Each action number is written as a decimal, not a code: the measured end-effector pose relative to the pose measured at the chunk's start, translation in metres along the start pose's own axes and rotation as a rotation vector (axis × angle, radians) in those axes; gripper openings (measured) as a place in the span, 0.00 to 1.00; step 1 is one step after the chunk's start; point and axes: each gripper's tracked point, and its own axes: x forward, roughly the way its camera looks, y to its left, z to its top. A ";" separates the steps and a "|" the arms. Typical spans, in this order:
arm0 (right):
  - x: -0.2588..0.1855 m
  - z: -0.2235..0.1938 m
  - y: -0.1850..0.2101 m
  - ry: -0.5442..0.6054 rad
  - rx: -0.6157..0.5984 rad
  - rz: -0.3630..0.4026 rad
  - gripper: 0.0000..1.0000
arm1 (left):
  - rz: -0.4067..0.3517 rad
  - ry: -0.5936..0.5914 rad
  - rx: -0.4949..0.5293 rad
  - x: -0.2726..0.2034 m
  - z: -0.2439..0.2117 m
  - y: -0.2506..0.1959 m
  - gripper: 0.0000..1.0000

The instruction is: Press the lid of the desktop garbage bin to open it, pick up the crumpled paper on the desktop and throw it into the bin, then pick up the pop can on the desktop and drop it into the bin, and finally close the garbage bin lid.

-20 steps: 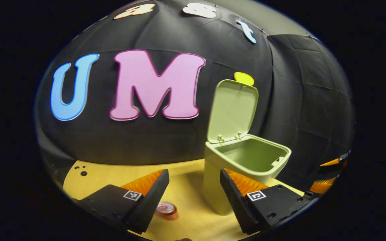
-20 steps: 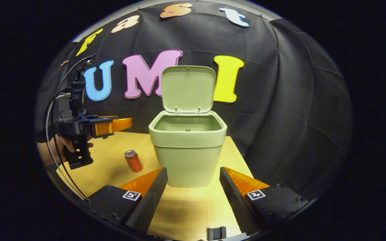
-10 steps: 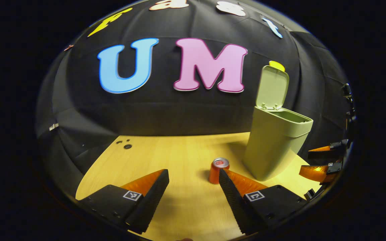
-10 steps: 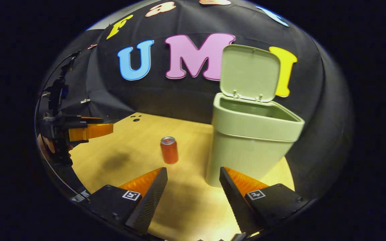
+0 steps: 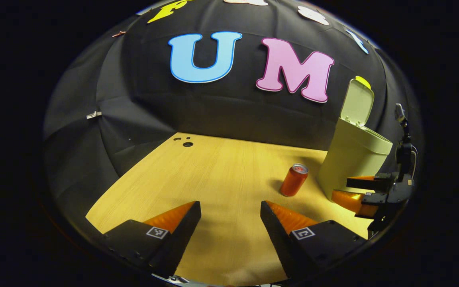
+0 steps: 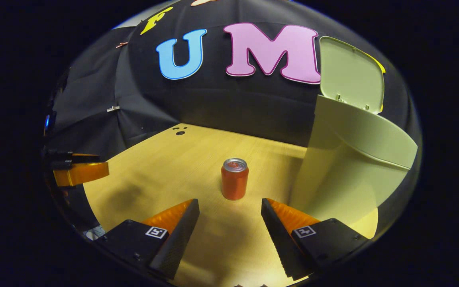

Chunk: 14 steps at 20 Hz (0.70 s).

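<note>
Right gripper (image 6: 229, 223) level above table (image 6: 165, 167), jaws apart, aimed at upright can (image 6: 234, 179); bin (image 6: 349, 167) right, lid (image 6: 351, 73) up. Left gripper (image 5: 229, 223) likewise apart. Can's label unreadable.

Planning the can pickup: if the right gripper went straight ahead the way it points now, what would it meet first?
Most likely the pop can. It stands upright on the table, centred ahead of the open right gripper, with bare tabletop between. The bin sits off to the side.
</note>
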 end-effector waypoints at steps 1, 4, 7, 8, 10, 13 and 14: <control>0.007 -0.001 0.002 -0.002 0.004 -0.005 0.98 | 0.007 0.003 0.000 0.001 -0.002 0.005 0.96; 0.038 -0.003 0.000 -0.012 0.008 -0.031 0.98 | 0.019 0.001 -0.008 0.003 -0.009 0.018 0.96; 0.066 -0.007 -0.004 -0.019 0.016 -0.049 0.98 | 0.027 0.015 -0.027 0.010 -0.020 0.024 0.96; 0.074 -0.007 -0.007 -0.025 0.017 -0.056 0.98 | 0.033 0.019 -0.031 0.013 -0.026 0.026 0.96; 0.091 -0.007 -0.007 -0.038 0.021 -0.058 0.98 | 0.041 0.027 -0.034 0.020 -0.036 0.029 0.96; 0.115 -0.013 -0.010 -0.044 0.009 -0.070 0.98 | 0.045 0.048 -0.045 0.030 -0.052 0.032 0.96; 0.122 -0.015 -0.011 -0.049 0.006 -0.075 0.98 | 0.044 0.050 -0.049 0.032 -0.056 0.030 0.96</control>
